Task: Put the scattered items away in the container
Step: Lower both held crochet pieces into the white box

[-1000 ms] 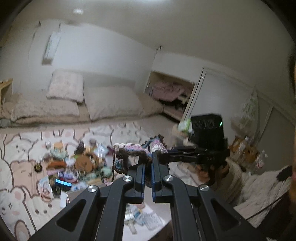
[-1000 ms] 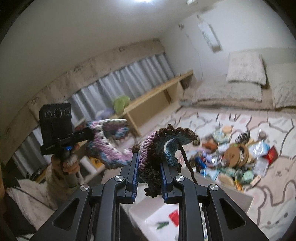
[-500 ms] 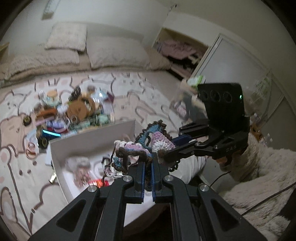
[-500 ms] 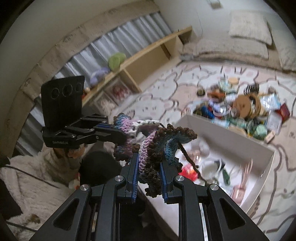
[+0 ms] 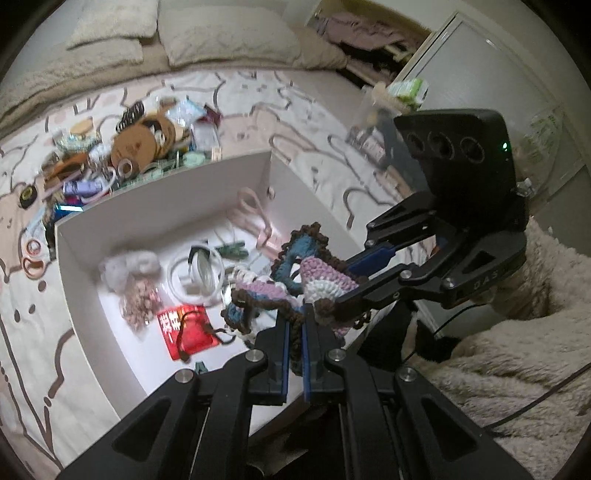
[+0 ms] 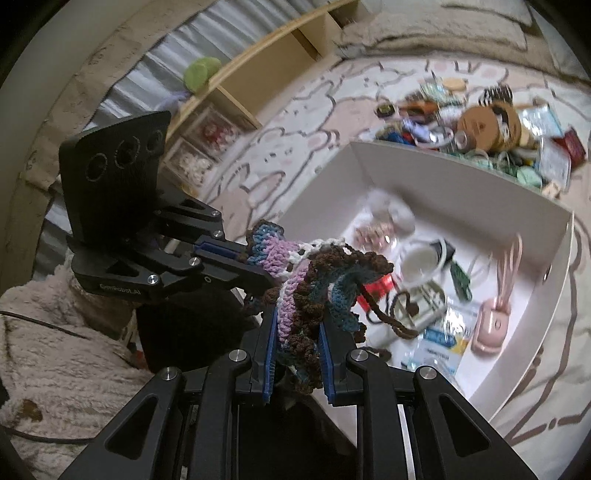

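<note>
A crocheted piece (image 5: 317,273) in brown, blue, lilac and white hangs stretched between both grippers. My left gripper (image 5: 294,321) is shut on one ruffled end, and my right gripper (image 6: 297,325) is shut on the other end (image 6: 314,280). Each gripper shows in the other's view: the right gripper (image 5: 343,284) and the left gripper (image 6: 258,266). The piece hangs over the near part of the open white box (image 5: 166,192), with a brown cord dangling toward the box floor. Beyond the box's far wall (image 6: 443,173) lies the pile of scattered items (image 5: 129,147).
Inside the box lie a red packet (image 5: 188,328), a coiled white cable (image 5: 195,273), a fluffy white ball (image 5: 125,266) and a pink gadget (image 6: 491,328). A person's fuzzy sleeve (image 5: 517,332) is at the right. Pillows (image 5: 221,33) and a low wooden shelf (image 6: 258,74) edge the patterned rug.
Both grippers have sunk and tipped downward together, carrying the crocheted piece from high in the room to just above the white box. Both grips are unchanged.
</note>
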